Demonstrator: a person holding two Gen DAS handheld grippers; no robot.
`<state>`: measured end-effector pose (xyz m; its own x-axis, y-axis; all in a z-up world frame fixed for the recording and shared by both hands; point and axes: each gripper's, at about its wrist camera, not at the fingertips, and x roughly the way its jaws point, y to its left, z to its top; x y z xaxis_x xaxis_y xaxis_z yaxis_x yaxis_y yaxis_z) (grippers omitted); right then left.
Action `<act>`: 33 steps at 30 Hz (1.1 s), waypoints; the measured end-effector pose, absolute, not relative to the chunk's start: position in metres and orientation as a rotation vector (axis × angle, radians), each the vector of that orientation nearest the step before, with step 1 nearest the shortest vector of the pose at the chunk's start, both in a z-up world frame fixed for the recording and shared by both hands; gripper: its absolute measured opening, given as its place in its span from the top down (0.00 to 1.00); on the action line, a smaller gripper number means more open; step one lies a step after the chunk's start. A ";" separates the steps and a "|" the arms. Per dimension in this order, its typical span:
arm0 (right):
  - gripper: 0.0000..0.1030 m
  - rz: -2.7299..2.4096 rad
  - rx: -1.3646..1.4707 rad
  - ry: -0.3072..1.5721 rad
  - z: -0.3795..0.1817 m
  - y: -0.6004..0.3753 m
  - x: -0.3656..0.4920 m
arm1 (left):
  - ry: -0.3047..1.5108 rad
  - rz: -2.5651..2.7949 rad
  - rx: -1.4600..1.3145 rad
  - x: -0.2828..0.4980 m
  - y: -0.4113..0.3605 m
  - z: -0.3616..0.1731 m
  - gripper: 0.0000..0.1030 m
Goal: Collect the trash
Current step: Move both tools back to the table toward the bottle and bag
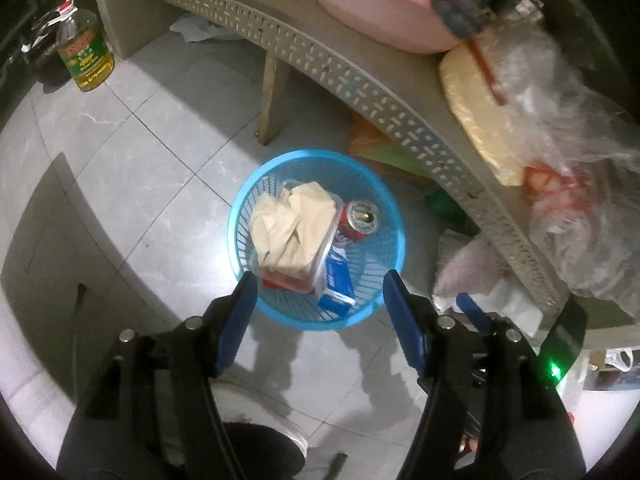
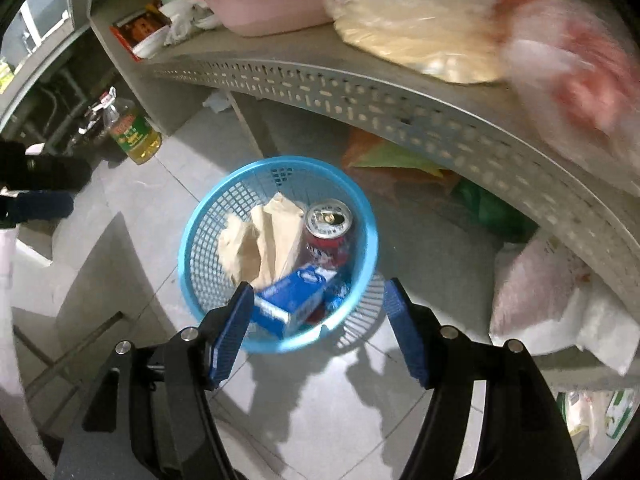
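The grey perforated-edged counter point(image 2: 360, 92) runs above and behind the blue basket point(image 1: 240, 216), which stands on the tiled floor point(image 1: 140, 152) just in front of it. On the counter, up beyond the basket, sit a pink basin point(image 2: 272, 4) and a clear bag of pale food point(image 2: 420, 32). Well left of the basket stands an oil bottle point(image 1: 84, 56). Inside the basket lie crumpled beige paper point(image 1: 288, 228), a blue carton point(image 2: 292, 300) and a red can point(image 2: 330, 228). The left gripper point(image 1: 318, 280) and right gripper point(image 2: 320, 288) hover over the basket's near rim, fingers spread apart, empty.
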<state>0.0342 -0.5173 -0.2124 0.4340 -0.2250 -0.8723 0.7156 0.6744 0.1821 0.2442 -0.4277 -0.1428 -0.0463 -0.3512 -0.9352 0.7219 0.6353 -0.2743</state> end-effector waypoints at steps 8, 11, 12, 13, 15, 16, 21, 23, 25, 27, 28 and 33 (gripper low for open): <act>0.33 -0.568 0.615 0.880 -0.166 -0.482 -0.014 | 1.225 -0.961 0.249 0.202 -0.350 -0.050 0.37; 0.29 -0.517 0.610 0.830 -0.139 -0.468 -0.017 | 1.117 -0.956 0.241 0.180 -0.304 -0.015 0.35; 0.27 -0.501 0.599 0.818 -0.129 -0.464 -0.015 | 1.081 -0.949 0.241 0.173 -0.286 -0.005 0.35; 0.26 -0.491 0.592 0.809 -0.122 -0.460 -0.013 | 1.055 -0.932 0.236 0.168 -0.268 0.002 0.35; 0.26 -0.457 0.576 0.784 -0.103 -0.451 -0.007 | 1.017 -0.894 0.192 0.161 -0.225 0.016 0.35; 0.25 -0.431 0.570 0.768 -0.092 -0.445 -0.005 | 1.009 -0.876 0.172 0.159 -0.210 0.021 0.35; 0.25 -0.287 0.575 0.719 -0.052 -0.415 0.008 | 0.934 -0.764 0.028 0.150 -0.102 0.039 0.34; 0.25 -0.230 0.559 0.715 -0.039 -0.398 0.017 | 0.893 -0.687 -0.013 0.146 -0.057 0.044 0.34; 0.25 -0.172 0.534 0.718 -0.027 -0.380 0.027 | 0.851 -0.583 -0.040 0.145 -0.016 0.046 0.34; 0.25 -0.086 0.510 0.733 -0.017 -0.357 0.044 | 0.816 -0.476 -0.050 0.145 0.018 0.046 0.28; 0.25 -0.050 0.506 0.741 -0.014 -0.349 0.051 | 0.800 -0.412 -0.058 0.146 0.038 0.043 0.26; 0.25 0.196 0.472 0.803 0.003 -0.278 0.102 | 0.843 -0.285 -0.139 0.164 0.097 0.023 0.26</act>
<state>0.1020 -0.2785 0.0027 0.6832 0.3432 -0.6446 0.0080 0.8791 0.4765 0.1642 0.0974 0.0227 0.6298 -0.3028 -0.7153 0.1936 0.9530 -0.2330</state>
